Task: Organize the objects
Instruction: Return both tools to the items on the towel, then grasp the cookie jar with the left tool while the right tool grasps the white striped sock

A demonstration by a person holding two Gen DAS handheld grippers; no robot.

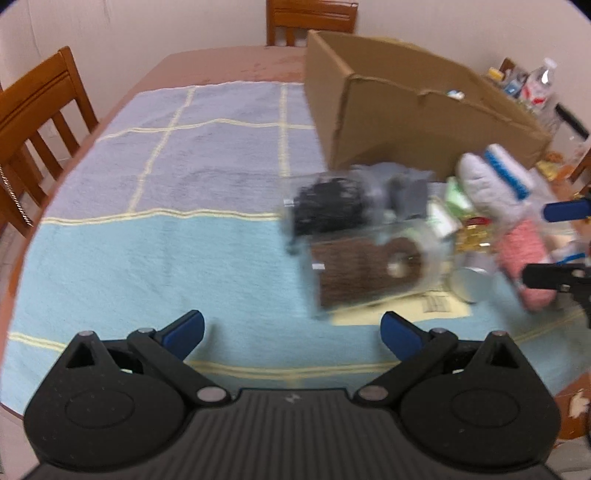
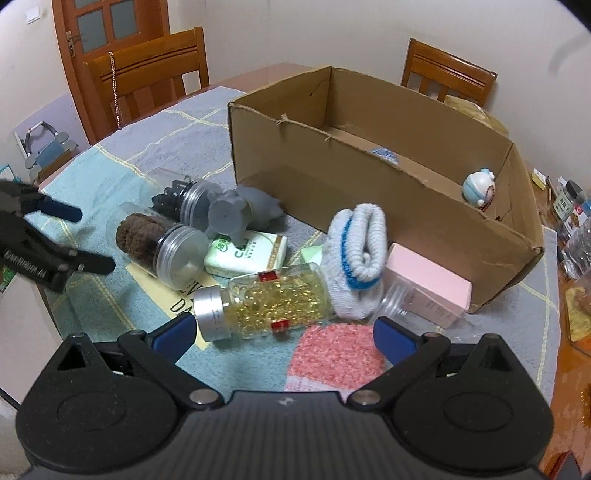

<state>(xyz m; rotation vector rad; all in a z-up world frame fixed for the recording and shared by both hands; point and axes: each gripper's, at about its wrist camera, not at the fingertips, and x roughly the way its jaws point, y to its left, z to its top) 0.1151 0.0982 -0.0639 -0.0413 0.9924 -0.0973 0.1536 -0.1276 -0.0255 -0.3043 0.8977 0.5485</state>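
Note:
A pile lies in front of an open cardboard box [image 2: 369, 192]: a capsule bottle [image 2: 273, 299] on its side, a pink knitted cloth [image 2: 332, 354], a white-and-blue sock roll [image 2: 358, 251], a pink box [image 2: 428, 288], a tissue pack [image 2: 247, 254], a grey elephant toy [image 2: 236, 214], and two clear jars, one with brown filling [image 2: 155, 240], one with black [image 2: 181, 199]. My right gripper [image 2: 284, 334] is open just short of the bottle and the cloth. My left gripper [image 1: 291, 332] is open over bare towel, with the blurred jars [image 1: 362, 258] ahead to the right. A small blue figurine [image 2: 480, 188] sits inside the box.
A checked blue towel [image 1: 166, 240] covers the wooden table. Wooden chairs stand at the left [image 1: 37, 122] and far side [image 1: 310, 18]. Bottles and small containers [image 2: 572, 221] crowd the table to the right of the box. A printed sheet [image 2: 184, 295] lies under the jars.

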